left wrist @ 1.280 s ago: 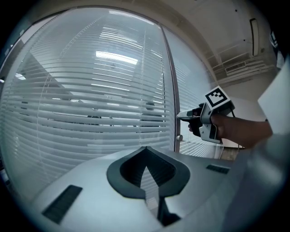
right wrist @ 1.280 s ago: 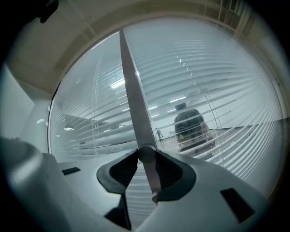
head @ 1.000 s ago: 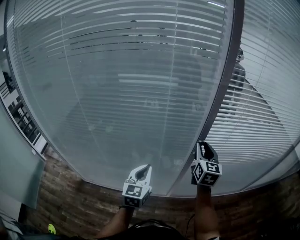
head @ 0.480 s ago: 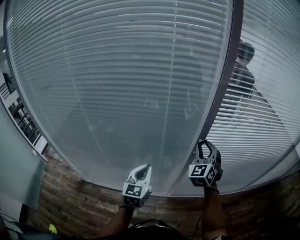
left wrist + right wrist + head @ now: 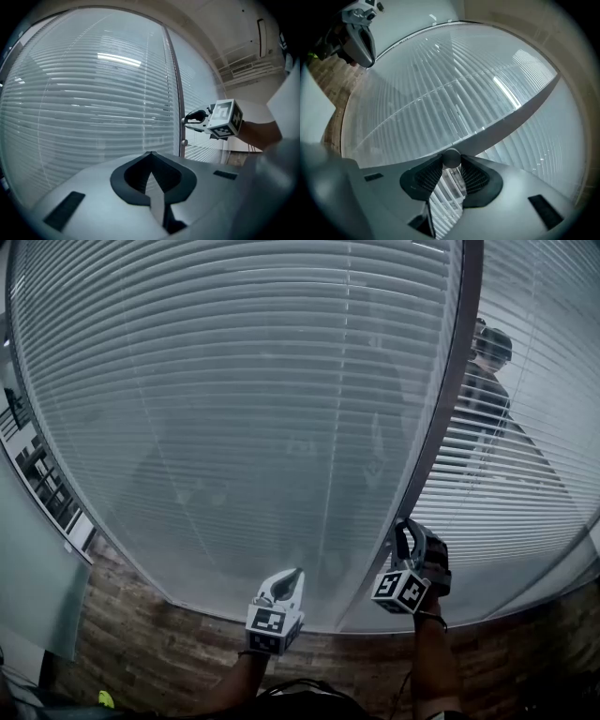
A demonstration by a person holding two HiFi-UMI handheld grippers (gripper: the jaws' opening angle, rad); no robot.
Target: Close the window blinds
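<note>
1. Right gripper is clamped on a small round knob, with the pads pressing it from both sides. The jaws stand fairly wide for a grip because the knob fills the gap at their tips.
2. Left gripper is idle, with its jaw tips meeting and nothing between them. It hangs low in front of the big pane, well left of the other tool.
3. The knob sits low on the dark frame post that divides the two panes (presumably the tilt control for the slats, though nothing visible confirms it).
4. Done so far: the blinds on the big left pane read as nearly shut. The slats overlap into an almost even pale sheet, with only faint shapes behind.
5. Not done: the right-hand pane has dark gaps between its slats, and a person shows through them.
6. Judgement: the left pane needs at most a last bit of twist. The right pane is left to close if the task covers it, and I cannot tell which pane this knob serves.
7. Relative to the tool, the shut slats spread up and to the left of the right gripper. The open ones lie just to its right, past the post.
</note>
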